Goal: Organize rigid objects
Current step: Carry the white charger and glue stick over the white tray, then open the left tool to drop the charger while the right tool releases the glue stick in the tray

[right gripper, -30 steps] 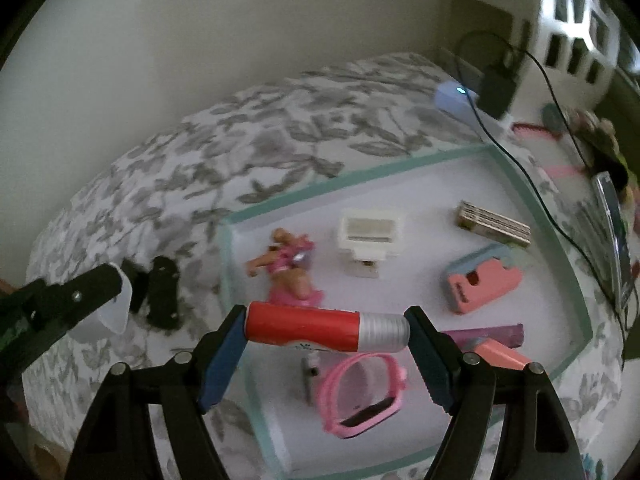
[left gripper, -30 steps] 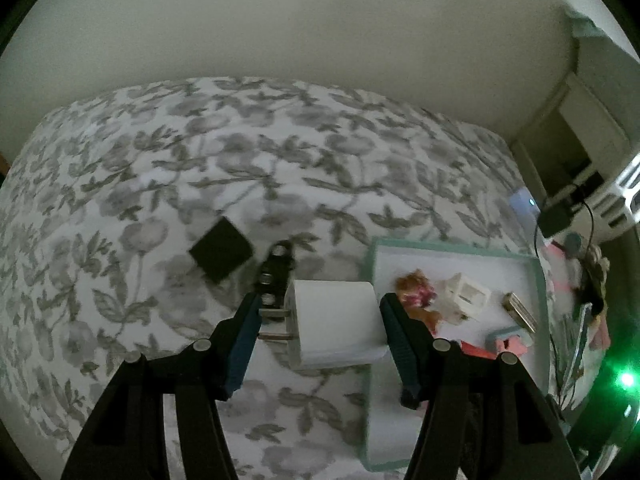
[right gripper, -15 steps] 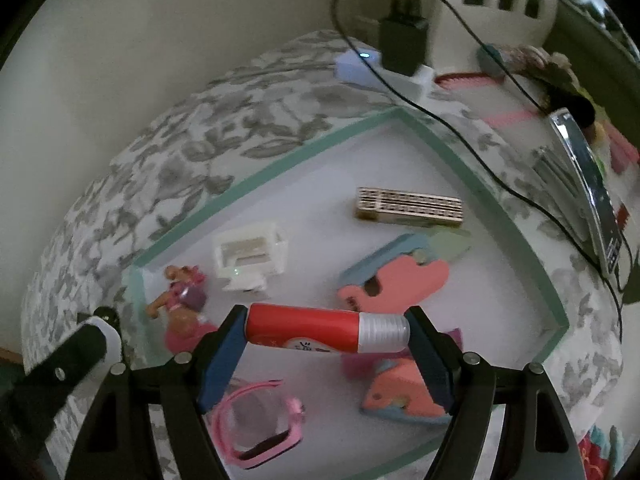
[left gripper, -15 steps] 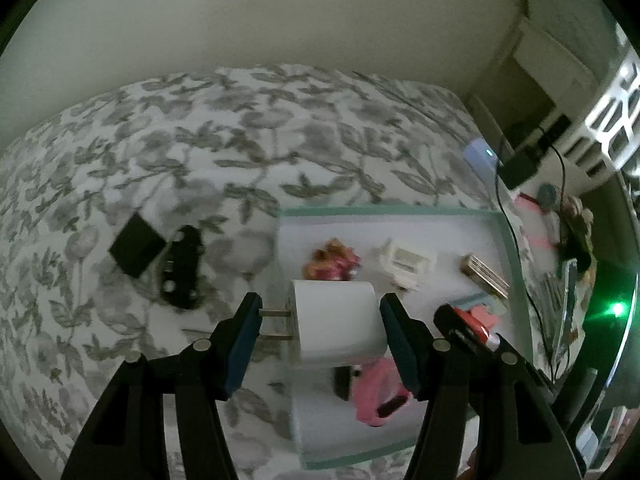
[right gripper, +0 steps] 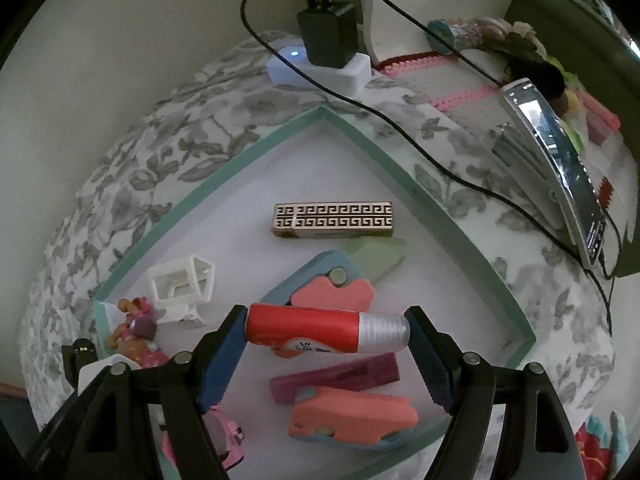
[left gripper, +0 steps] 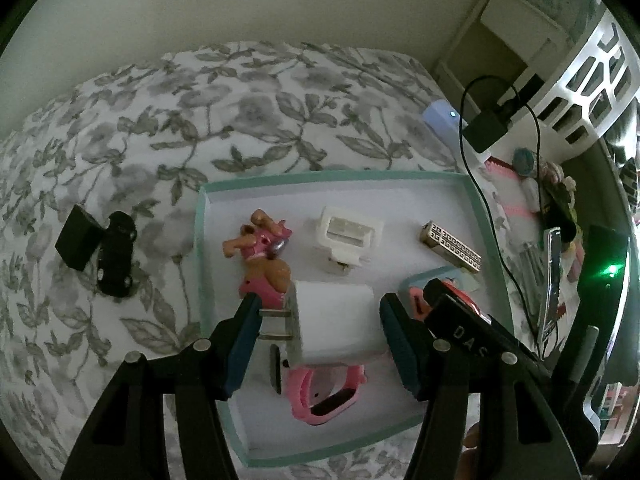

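Left wrist view, from left to right. A black block (left gripper: 78,237) and a black toy car (left gripper: 117,253) are lying touching each other on the flowered bedspread (left gripper: 240,112), at about 9 o'clock from the tray. The tray (left gripper: 320,178), white inside with a green rim, is resting on the bedspread. Inside it, a pink-dressed doll (left gripper: 264,256) is lying near the 9 o'clock wall, a small white frame (left gripper: 347,236) is sitting near the middle, and a patterned gold bar (left gripper: 451,246) is lying toward 2 o'clock. The left tool (left gripper: 320,322) is hanging over the tray's lower half and is clenching a white plug adapter (left gripper: 334,322) end to end, one pad pressing on the prongs at 9 o'clock and the other on the flat back at 3 o'clock. A pink watch (left gripper: 326,394) is lying on the tray floor just under the adapter, at 6 o'clock. At 3 o'clock the right tool's black arm is crossing the view.

Right wrist view, from left to right. The doll (right gripper: 136,338) and the white frame (right gripper: 182,286) are appearing at 9 o'clock in the tray (right gripper: 400,160). The right tool (right gripper: 326,330) is grasping a red tube with a silver cap (right gripper: 326,330) lengthwise between its pads, above the tray floor. The gold bar (right gripper: 334,220) is lying at 12 o'clock from the tube. Pink-and-blue foam pieces (right gripper: 352,416) and a purple bar (right gripper: 336,376) are lying beneath the tube, at 6 o'clock. A black charger (right gripper: 328,36) with its cable (right gripper: 440,168) and a phone (right gripper: 560,168) are sitting outside the tray, at 12 and 2 o'clock.
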